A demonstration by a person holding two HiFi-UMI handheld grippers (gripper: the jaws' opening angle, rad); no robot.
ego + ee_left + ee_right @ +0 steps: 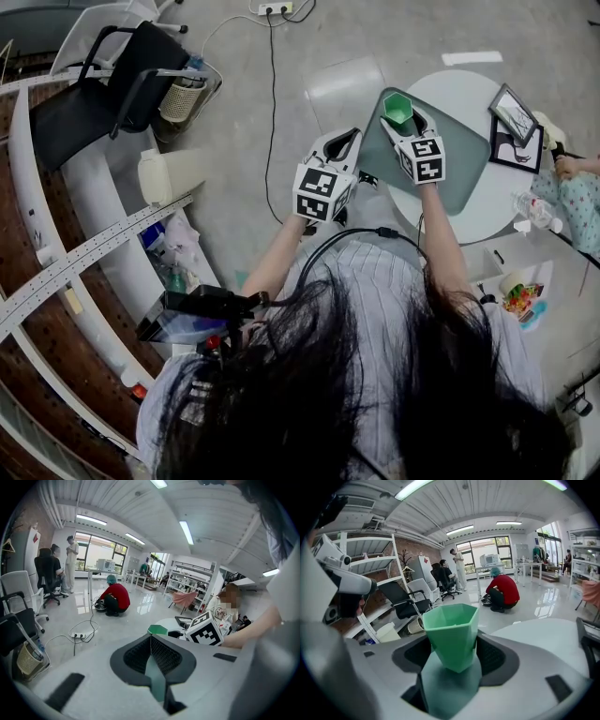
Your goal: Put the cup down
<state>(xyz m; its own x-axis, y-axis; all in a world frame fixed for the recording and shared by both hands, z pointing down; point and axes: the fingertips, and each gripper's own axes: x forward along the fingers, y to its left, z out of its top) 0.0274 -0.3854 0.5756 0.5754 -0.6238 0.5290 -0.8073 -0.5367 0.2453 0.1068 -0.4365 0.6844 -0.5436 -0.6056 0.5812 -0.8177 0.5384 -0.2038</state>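
A green faceted cup (397, 108) stands upright between the jaws of my right gripper (400, 120), which is shut on it. In the head view the cup hangs over the left edge of a grey-green mat (457, 167) on the round white table (469, 94). The right gripper view shows the cup (452, 632) pinched low on its sides by my right gripper (452, 656), with the table (543, 634) to the right. My left gripper (343, 142) is off the table's left side, above the floor. Its jaws are shut on nothing in the left gripper view (151, 641).
A framed picture (514, 117) and a water bottle (536, 211) sit on the table's right part. A black chair (103, 84), a wicker basket (183, 98) and a curved white shelf (84, 244) are to the left. A cable (272, 112) runs across the floor. Several people are far behind.
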